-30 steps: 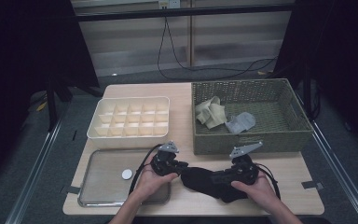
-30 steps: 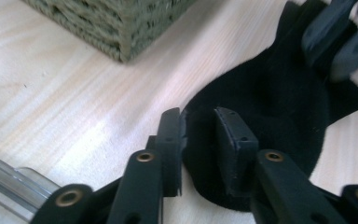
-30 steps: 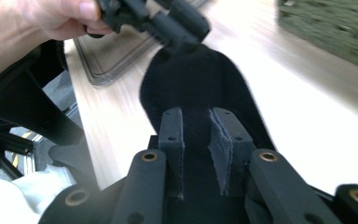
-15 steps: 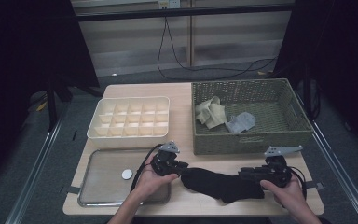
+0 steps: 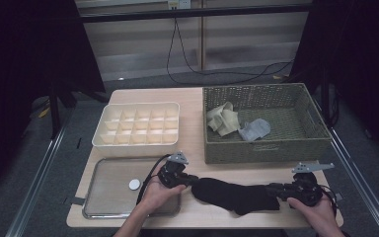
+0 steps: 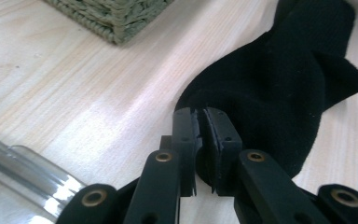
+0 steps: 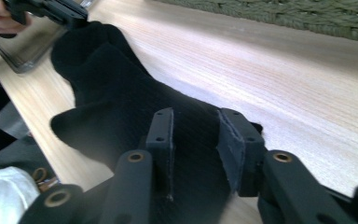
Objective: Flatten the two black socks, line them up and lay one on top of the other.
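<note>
A black sock [image 5: 237, 195] lies stretched flat along the table's front edge. My left gripper [image 5: 191, 179] is shut on its left end; in the left gripper view the jaws [image 6: 200, 122] pinch a fold of the sock [image 6: 284, 79] against the wood. My right gripper [image 5: 275, 190] sits at the sock's right end. In the right gripper view its jaws [image 7: 198, 128] stand apart, open, with the sock [image 7: 121, 93] lying between and under them. The left gripper [image 7: 51, 11] shows at the far end there.
A woven basket [image 5: 306, 143] at the back right holds a beige sock [image 5: 223, 118] and a grey sock [image 5: 254, 129]. A cream compartment tray [image 5: 138, 123] stands back left. A metal tray [image 5: 108, 197] with a small white disc [image 5: 134, 184] lies front left.
My right gripper has moved right along the sock, which now lies stretched out longer. The left gripper has stayed in place, shut on the sock's left end.
</note>
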Motion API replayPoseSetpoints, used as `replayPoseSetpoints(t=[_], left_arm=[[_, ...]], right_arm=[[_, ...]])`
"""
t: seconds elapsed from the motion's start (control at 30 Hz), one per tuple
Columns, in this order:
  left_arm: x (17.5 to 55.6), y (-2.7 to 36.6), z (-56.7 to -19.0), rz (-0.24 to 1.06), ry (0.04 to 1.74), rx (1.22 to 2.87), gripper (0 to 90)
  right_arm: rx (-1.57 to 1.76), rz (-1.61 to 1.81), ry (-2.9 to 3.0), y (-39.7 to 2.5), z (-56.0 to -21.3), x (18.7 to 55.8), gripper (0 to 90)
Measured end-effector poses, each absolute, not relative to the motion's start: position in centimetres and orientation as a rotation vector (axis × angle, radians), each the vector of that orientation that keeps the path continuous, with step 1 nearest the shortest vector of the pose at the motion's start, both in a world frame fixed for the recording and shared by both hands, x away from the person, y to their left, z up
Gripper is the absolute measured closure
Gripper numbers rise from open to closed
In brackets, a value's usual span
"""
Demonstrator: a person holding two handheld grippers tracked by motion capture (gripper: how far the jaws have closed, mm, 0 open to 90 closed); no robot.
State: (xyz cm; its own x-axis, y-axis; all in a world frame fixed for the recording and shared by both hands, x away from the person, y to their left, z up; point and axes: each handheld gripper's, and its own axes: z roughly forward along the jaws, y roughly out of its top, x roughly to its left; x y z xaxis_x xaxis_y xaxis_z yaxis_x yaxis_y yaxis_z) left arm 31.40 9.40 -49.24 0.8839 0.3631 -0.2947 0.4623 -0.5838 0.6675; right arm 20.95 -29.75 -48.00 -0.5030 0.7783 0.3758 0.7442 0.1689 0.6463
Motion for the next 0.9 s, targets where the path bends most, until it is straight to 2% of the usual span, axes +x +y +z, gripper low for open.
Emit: replayPoseSetpoints(t=[0.2,0.5,0.77,0.9], left_arm=[[31.3,9.4,-49.5,-0.157,0.602,2.281,85.2],[31.1,10.2,-49.1,-0.138,0.618,2.264,88.3],[30.8,11.1,-47.9,-0.144,0.603,2.202,88.6],[30.8,11.5,-47.5,-0.136,0.604,2.197,88.8]], right_arm=[[1.531,1.205,2.384,-29.6,-48.6,21.8,63.3],[1.497,1.135,2.42,-28.6,-48.8,22.6,78.7],[1.52,1.292,2.323,-30.1,-46.7,22.9,80.2],[1.542,1.303,2.291,-31.1,-47.0,22.7,80.6]])
